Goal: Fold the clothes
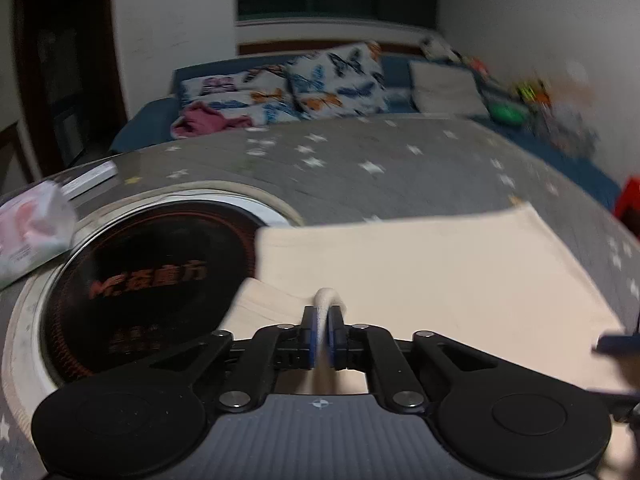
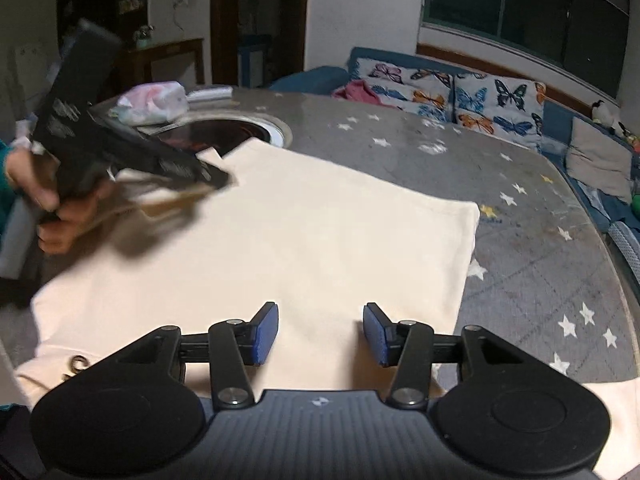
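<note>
Nearest the left wrist camera, the left gripper (image 1: 322, 330) had its jaws closed on a bunched fold of the cream garment (image 1: 440, 276), the pinched cloth standing up between the blue pads. From the right wrist view the garment (image 2: 304, 232) lay spread on the star-patterned counter (image 2: 532, 248), one corner reaching the round inset hob (image 2: 240, 128). The right gripper (image 2: 320, 332) hung over the near edge with its jaws apart and nothing between them; no pad touched the cloth.

Judging by the way it bunched and draped, the fabric was light, soft and limp. It would sag from any single hold and could slide on the smooth counter, so two grips well apart along one edge would likely serve better than one. The near edge below the right jaws looked the natural place. A thin single layer might slip from the pads; a small gathered fold, like the left's, should hold more surely.
</note>
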Demonstrator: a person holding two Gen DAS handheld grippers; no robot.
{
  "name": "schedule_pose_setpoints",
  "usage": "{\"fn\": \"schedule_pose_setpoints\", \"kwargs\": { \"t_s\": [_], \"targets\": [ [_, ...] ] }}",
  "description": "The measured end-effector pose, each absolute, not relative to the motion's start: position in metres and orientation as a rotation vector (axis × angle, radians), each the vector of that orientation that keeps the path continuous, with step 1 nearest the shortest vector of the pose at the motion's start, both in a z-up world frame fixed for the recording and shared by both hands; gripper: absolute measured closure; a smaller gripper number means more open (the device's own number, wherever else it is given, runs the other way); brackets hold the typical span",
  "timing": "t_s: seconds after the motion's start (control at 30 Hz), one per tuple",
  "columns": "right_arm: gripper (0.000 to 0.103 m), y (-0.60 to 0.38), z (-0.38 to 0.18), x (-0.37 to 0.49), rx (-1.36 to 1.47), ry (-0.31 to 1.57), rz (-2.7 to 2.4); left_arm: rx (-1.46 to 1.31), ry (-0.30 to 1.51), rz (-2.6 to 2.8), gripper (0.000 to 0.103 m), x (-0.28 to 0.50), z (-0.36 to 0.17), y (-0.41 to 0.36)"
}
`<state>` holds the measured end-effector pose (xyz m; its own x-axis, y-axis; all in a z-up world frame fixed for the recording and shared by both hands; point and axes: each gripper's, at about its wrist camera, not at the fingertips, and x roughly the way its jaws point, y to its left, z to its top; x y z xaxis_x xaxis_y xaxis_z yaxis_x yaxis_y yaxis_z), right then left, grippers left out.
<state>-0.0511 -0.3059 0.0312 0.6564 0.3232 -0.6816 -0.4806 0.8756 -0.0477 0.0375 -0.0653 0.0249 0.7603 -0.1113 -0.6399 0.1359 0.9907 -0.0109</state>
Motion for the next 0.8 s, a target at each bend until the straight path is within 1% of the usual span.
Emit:
{"fn": "schedule_pose_setpoints", "kwargs": {
  "t_s": [0.3, 0.5, 0.63, 0.8],
  "targets": [
    [0.052, -0.308, 0.029, -0.046, -0.216, 0.738, 0.434, -0.138, 0.554, 0.04, 0.098, -0.007, 0.074, 0.026],
    [0.051, -0.304, 0.03, -0.045, -0.24, 0.743, 0.419, -0.228, 0.48, 0.148, 0.098, -0.063, 0.088, 0.094],
    [0.051, -0.301, 0.031, -0.045, -0.264, 0.745, 0.414, -0.217, 0.512, 0.218, 0.098, -0.092, 0.075, 0.127],
    [0.048, -0.298, 0.032, -0.044, -0.289, 0.754, 0.412, -0.168, 0.606, 0.276, 0.097, -0.104, 0.042, 0.143]
  ]
}}
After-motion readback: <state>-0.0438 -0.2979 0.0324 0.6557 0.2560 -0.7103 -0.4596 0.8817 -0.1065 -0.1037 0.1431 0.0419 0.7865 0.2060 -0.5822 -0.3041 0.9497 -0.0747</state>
